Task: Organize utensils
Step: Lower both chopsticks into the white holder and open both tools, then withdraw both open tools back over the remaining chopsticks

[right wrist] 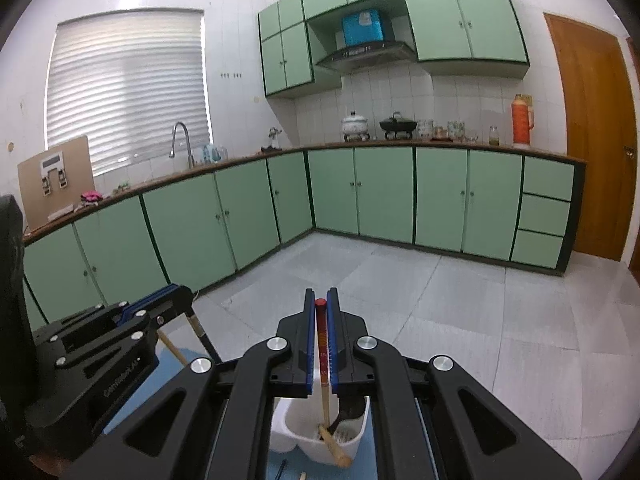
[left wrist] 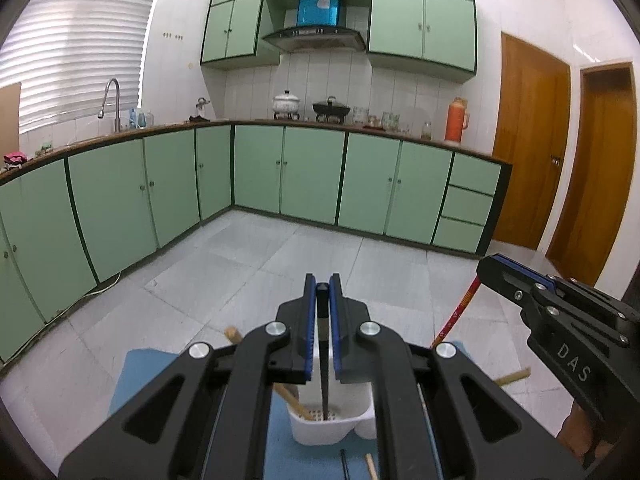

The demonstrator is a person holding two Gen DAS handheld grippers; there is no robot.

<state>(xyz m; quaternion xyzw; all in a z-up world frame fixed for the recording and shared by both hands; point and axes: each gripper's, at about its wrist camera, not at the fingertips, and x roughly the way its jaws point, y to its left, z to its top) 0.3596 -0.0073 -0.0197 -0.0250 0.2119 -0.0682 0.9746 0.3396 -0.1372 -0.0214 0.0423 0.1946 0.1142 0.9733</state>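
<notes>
left gripper [left wrist: 323, 280]: jaws pinched tight on black chopstick [left wrist: 324, 376], upright, its tip down inside white utensil caddy [left wrist: 304, 428]. right gripper [right wrist: 321, 296]: jaws clamped on red-topped chopstick [right wrist: 322, 356], lower end inside the same caddy beside a wooden utensil [right wrist: 335, 448]. caddy stands on blue mat [left wrist: 132, 376]; more chopsticks lie loose on the mat.

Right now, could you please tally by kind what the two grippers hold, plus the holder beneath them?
Black chopstick, in the left gripper: 1
Red-topped chopstick, in the right gripper: 1
White utensil holder: 1
Total: 3
</notes>
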